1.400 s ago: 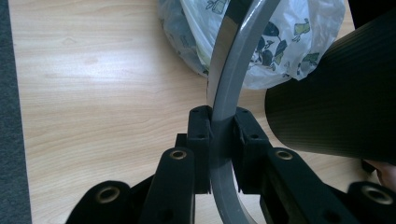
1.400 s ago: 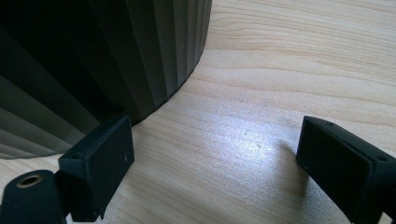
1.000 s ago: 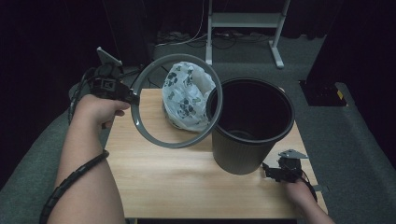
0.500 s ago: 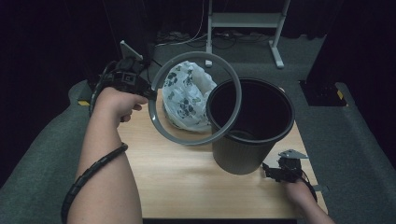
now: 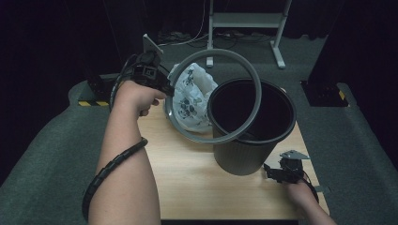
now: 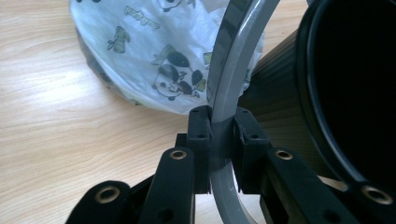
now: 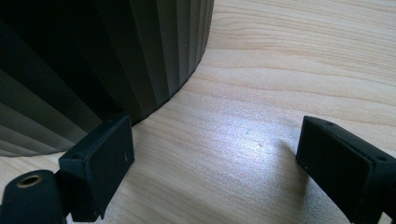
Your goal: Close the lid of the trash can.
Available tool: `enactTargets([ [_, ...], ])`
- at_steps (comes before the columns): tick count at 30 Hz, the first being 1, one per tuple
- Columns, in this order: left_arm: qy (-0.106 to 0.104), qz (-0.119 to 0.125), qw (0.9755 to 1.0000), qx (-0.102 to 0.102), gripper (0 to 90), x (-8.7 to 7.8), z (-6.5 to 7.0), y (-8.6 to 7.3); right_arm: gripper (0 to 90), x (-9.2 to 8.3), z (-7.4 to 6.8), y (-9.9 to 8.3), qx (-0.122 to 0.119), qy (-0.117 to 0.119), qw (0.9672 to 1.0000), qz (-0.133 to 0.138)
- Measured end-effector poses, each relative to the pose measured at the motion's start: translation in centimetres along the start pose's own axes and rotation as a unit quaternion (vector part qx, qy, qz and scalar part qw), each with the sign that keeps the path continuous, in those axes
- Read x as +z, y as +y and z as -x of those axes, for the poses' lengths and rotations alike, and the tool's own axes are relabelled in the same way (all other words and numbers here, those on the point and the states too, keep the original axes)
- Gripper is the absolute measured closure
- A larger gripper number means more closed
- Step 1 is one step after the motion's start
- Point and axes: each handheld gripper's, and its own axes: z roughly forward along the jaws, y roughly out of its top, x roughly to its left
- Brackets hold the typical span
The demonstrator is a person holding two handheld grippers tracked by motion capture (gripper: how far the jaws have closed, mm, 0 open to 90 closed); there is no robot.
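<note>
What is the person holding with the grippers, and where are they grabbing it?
The left gripper pinches the grey ring on its band. The right gripper is open, holding nothing, beside the black bin.

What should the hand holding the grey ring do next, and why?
Probably carry the grey ring a bit further over the black bin. The left gripper clamps it, but it hangs tilted over just part of the bin's mouth, not centred.

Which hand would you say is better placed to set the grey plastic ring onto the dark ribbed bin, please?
Left, probably. The left gripper is clamped on the grey plastic ring, held tilted over the dark ribbed bin. The right gripper rests open on the wooden table beside the bin's base.
</note>
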Motion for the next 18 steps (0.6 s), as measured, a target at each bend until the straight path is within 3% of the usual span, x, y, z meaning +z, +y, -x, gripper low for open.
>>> enactTargets([
  [10,0.003,-0.003,0.9999,0.009,78.7,0.6,2.1,1.1,11.0,0.0,0.0,0.0,0.000,0.000,1.0000,0.000],
  [18,0.023,-0.010,0.9996,0.011,78.6,0.8,3.6,1.8,10.9,0.0,0.0,0.0,0.000,0.001,1.0000,0.000],
])
